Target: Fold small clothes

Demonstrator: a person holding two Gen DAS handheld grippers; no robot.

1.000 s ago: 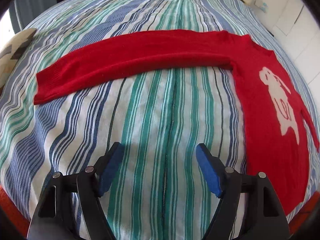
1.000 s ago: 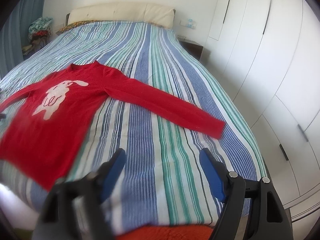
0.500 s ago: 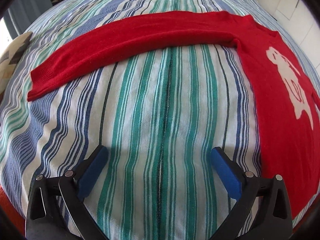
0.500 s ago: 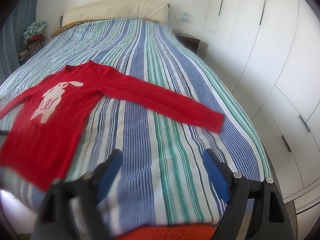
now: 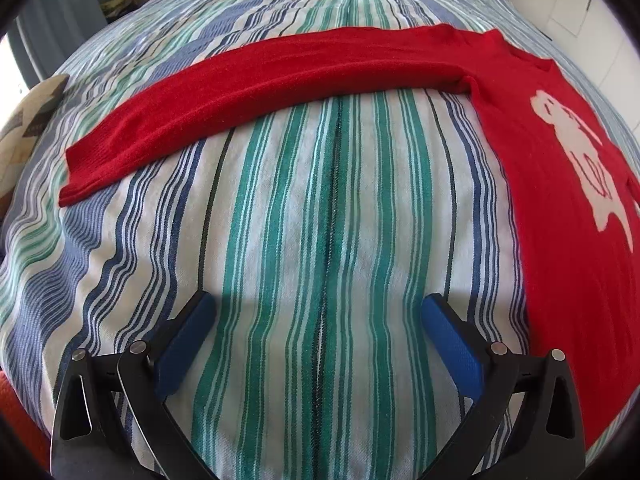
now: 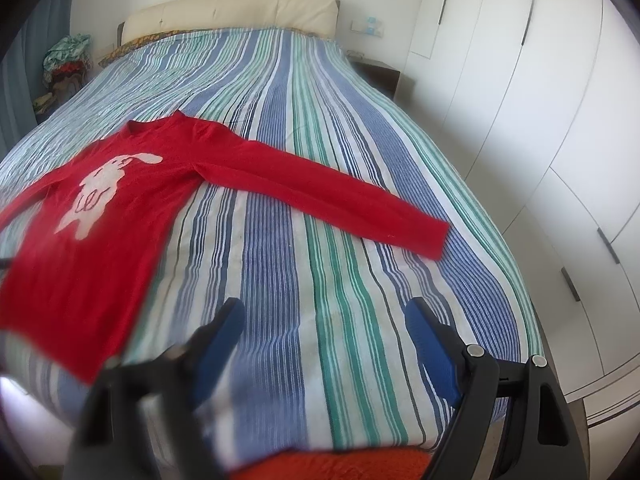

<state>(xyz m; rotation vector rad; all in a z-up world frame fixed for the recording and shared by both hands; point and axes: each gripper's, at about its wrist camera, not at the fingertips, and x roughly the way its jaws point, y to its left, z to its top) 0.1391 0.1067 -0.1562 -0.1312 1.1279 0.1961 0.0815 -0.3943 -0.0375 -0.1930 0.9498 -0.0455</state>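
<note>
One red knit sweater, flat on striped bedspread, both sleeves spread outward; pale rabbit-like figure on chest. One sleeve long, soft, ribbed at cuff. Two grippers, black frames, blue textured pads. Left gripper: just opened wider, jaws wide apart, nothing between, above bare cloth near sleeve. Right gripper: jaws apart, empty, beside sweater hem. White wardrobe doors alongside bed.

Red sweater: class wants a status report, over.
Left hand-held gripper open, jaws just widened, nothing between. Right hand-held gripper open, empty. Red sweater flat on striped bedspread, sleeves out, unfolded. Nothing in the way.
</note>
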